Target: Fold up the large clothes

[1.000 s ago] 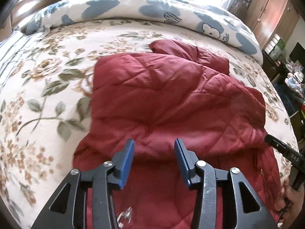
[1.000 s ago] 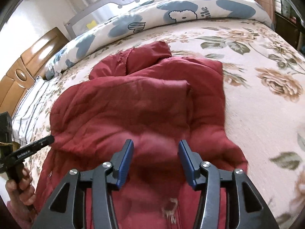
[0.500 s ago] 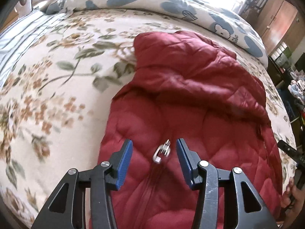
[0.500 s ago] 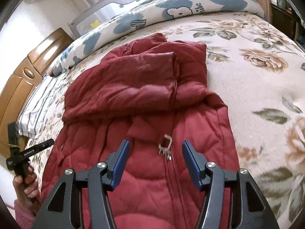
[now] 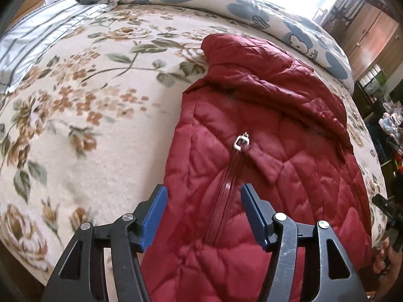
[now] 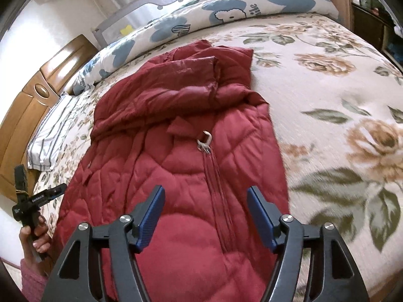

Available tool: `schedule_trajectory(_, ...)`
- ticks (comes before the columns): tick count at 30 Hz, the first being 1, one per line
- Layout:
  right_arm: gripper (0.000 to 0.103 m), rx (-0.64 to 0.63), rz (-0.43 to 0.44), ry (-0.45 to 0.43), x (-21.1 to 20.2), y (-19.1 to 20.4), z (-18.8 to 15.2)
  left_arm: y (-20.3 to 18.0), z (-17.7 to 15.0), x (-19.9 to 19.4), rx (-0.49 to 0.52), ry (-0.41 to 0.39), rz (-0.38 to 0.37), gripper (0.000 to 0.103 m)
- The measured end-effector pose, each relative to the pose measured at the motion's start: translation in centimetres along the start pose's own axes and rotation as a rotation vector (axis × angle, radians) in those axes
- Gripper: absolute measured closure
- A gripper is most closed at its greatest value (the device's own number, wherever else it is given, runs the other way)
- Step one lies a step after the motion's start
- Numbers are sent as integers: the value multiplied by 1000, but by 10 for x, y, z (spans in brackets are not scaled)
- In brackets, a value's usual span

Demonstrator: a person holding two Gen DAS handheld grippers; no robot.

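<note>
left gripper [image 5: 203,216]: black frame, ribbed blue pads, jaws opening, nothing pinched; quilted fabric lies below the gap.
right gripper [image 6: 205,217]: same build, jaws opening, holding nothing.
jacket [image 5: 272,166]: dark red puffy diamond-quilted coat, flat on the bed, spreading toward 12 o'clock, far part folded over.
zipper pull [image 6: 204,142]: small metal loop, at 12 o'clock.
bedspread [image 6: 335,125]: cream, fuzzy, rose print.
duvet [image 6: 226,12]: rolled, blue patches, at 12 o'clock.

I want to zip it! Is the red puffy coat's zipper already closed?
Yes, the red quilted coat is zipped shut up to its silver metal zipper pull.
</note>
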State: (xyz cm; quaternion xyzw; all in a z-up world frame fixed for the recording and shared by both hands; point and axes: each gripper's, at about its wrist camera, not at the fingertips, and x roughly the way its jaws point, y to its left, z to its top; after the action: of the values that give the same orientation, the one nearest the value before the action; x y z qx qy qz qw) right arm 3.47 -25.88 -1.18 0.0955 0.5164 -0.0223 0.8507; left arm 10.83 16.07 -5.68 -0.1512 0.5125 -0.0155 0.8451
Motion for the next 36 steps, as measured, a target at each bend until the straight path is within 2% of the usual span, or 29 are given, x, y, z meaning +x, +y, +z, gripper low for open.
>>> schedule_trajectory(19, 30, 75, -51, 30, -39, -37, -70, 25, -47, -28, -5, 46, -16, 37)
schedule_trajectory(36, 30, 148, 42, 71, -26, -55, -98, 30, -75, -13, 7, 136, -75, 33)
